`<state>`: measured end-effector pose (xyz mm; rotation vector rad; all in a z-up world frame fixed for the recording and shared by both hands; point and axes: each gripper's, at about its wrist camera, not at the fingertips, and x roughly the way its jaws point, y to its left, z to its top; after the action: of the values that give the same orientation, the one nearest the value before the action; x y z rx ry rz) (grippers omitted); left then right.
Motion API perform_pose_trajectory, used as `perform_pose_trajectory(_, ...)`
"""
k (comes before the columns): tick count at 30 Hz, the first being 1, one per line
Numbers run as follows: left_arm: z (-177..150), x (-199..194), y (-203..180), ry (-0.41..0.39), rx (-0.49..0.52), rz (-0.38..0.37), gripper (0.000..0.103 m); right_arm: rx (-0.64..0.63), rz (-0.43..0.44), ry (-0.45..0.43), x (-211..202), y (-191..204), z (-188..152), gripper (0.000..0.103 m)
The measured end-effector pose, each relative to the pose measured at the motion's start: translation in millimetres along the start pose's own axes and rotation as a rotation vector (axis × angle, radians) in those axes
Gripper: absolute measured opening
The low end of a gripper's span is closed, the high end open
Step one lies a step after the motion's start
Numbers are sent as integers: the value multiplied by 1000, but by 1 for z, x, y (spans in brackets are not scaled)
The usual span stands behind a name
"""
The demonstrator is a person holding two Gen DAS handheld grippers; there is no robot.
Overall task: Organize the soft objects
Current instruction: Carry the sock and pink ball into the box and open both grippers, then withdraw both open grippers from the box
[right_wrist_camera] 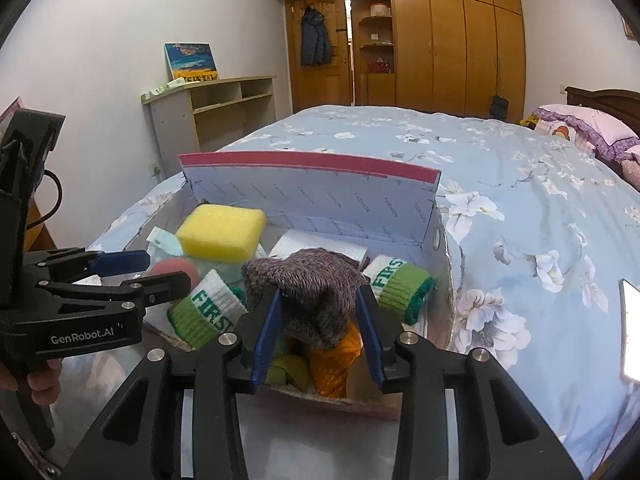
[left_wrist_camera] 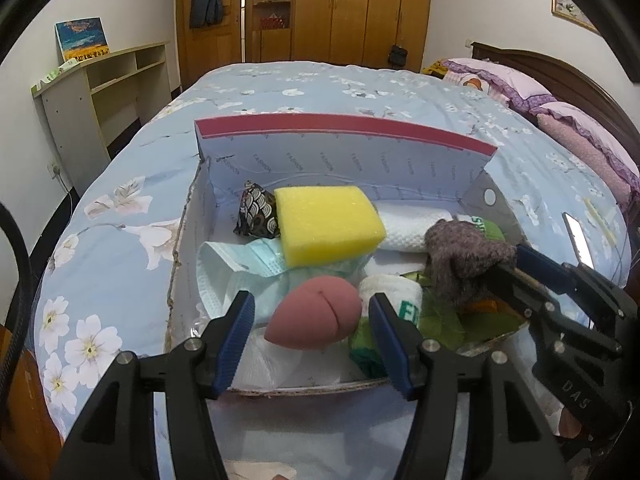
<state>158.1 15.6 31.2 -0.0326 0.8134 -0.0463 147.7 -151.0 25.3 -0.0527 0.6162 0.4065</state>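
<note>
An open cardboard box (left_wrist_camera: 344, 152) (right_wrist_camera: 320, 196) lies on the bed, full of soft things. Inside are a yellow sponge (left_wrist_camera: 328, 226) (right_wrist_camera: 222, 232), a pink egg-shaped sponge (left_wrist_camera: 316, 312) (right_wrist_camera: 176, 270), a face mask (left_wrist_camera: 244, 260), a patterned pouch (left_wrist_camera: 256, 214), a white cloth roll (left_wrist_camera: 416, 224) and green-white socks (right_wrist_camera: 208, 312) (right_wrist_camera: 400, 284). My left gripper (left_wrist_camera: 312, 320) is open, its jaws either side of the pink sponge without touching it. My right gripper (right_wrist_camera: 320, 312) (left_wrist_camera: 508, 260) holds a grey-brown knitted piece (right_wrist_camera: 308, 288) (left_wrist_camera: 460, 260) over the box's right side.
The box sits on a blue floral bedspread (left_wrist_camera: 320, 88) (right_wrist_camera: 520, 184). Pillows (left_wrist_camera: 560, 120) lie at the right. A phone (right_wrist_camera: 632, 332) lies on the bed right of the box. A shelf unit (left_wrist_camera: 104, 92) stands left of the bed, wardrobes behind.
</note>
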Motion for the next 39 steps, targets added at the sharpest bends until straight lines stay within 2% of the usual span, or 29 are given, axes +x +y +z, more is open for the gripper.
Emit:
perform_pose_trajectory(12, -6, -9, -2, -3, 0, -7, 63, 28, 28, 52, -5, 0, -16, 43)
perform_pose_trajectory(39, -34, -38, -6, -3, -24, -34, 63, 42, 4, 34, -38, 9, -31, 44)
